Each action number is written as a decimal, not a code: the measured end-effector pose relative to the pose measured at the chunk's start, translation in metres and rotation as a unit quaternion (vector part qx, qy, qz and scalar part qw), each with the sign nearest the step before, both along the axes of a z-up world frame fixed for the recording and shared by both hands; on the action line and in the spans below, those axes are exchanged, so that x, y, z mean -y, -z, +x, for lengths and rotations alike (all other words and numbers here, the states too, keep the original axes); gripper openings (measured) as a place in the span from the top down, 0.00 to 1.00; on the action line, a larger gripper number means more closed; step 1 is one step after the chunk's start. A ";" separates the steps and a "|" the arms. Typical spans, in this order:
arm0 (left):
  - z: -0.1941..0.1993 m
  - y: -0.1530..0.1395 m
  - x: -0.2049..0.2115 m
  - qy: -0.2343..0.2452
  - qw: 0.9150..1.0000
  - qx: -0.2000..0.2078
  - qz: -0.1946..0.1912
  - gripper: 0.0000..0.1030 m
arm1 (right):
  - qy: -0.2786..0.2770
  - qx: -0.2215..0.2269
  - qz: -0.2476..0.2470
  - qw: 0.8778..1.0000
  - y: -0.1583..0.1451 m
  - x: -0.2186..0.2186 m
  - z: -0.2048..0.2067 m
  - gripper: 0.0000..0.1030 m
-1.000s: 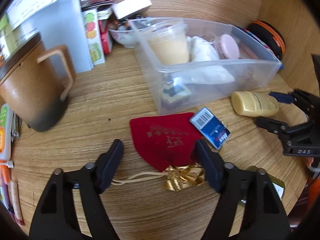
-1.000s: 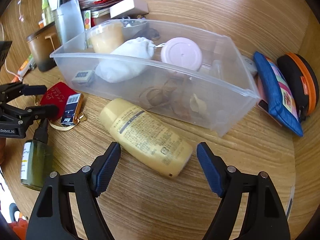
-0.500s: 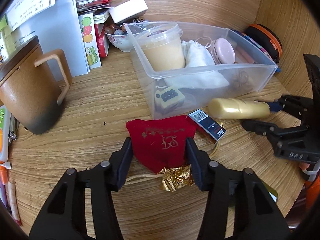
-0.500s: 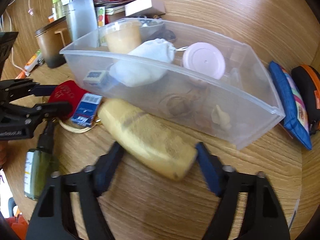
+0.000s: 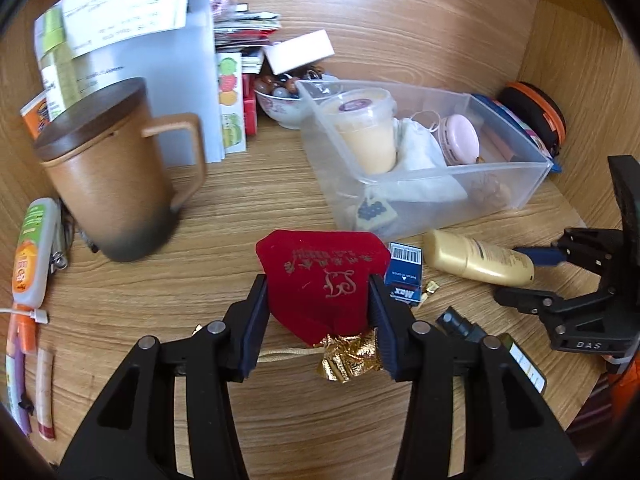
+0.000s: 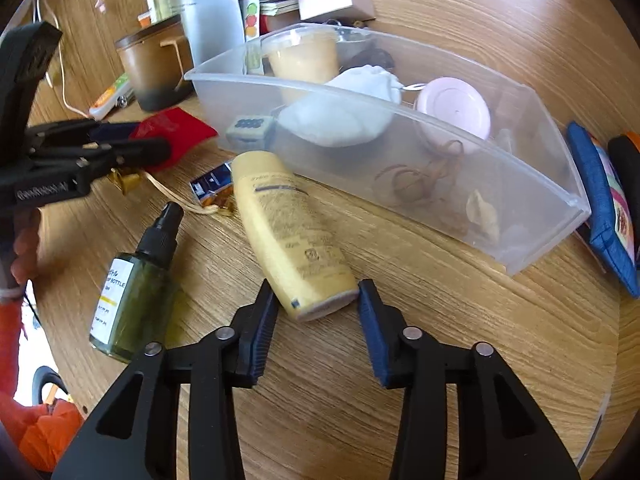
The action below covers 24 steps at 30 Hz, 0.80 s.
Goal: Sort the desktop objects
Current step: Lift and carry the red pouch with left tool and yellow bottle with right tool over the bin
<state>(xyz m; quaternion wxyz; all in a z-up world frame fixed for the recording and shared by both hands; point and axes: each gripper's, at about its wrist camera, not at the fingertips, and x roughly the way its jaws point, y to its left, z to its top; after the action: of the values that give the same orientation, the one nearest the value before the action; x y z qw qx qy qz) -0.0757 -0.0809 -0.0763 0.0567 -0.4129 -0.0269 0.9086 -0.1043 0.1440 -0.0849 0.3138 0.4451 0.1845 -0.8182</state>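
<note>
A red velvet pouch [image 5: 320,264] with a gold tie sits between the pads of my left gripper [image 5: 318,292]. Its jaws are closing and press on both sides of the pouch. A yellow lotion bottle [image 6: 288,224] lies on the wooden desk in front of the clear plastic bin [image 6: 400,108]. My right gripper [image 6: 318,292] is closing on the bottle's flat base, with both pads touching it. In the left wrist view the bottle [image 5: 476,258] lies to the pouch's right, its end in the right gripper [image 5: 508,274]. The bin holds a lidded cup, a white bag and a pink round case.
A brown lidded mug [image 5: 108,184] stands at the left. A green spray bottle [image 6: 136,292] and a blue staples box [image 5: 404,272] lie between the grippers. A blue pouch [image 6: 600,200] and a round black-and-orange case [image 5: 536,116] lie beside the bin. A bowl [image 5: 280,108] and papers crowd the back.
Both grippers went from wide apart to closed in, the left on the red pouch, the right on the bottle's base. The bottle turned lengthwise towards the right wrist camera.
</note>
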 end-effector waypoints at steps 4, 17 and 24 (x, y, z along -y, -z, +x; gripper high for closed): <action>0.009 -0.002 0.007 -0.008 1.000 -0.005 0.008 0.54 | -0.001 -0.015 0.015 1.000 0.001 0.012 -0.006 0.45; 0.019 -0.003 0.019 -0.015 0.999 -0.014 0.039 0.54 | -0.025 0.014 0.000 1.000 0.002 0.049 -0.031 0.55; 0.021 -0.021 0.027 -0.016 0.998 -0.036 0.055 0.54 | -0.007 0.044 -0.027 0.999 -0.003 0.041 -0.037 0.73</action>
<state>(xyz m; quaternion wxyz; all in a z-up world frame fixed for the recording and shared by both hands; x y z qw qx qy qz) -0.0544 -0.1075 -0.0550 0.0658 -0.3756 -0.0810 0.9209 -0.1414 0.1033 -0.0817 0.3394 0.4703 0.1514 -0.8004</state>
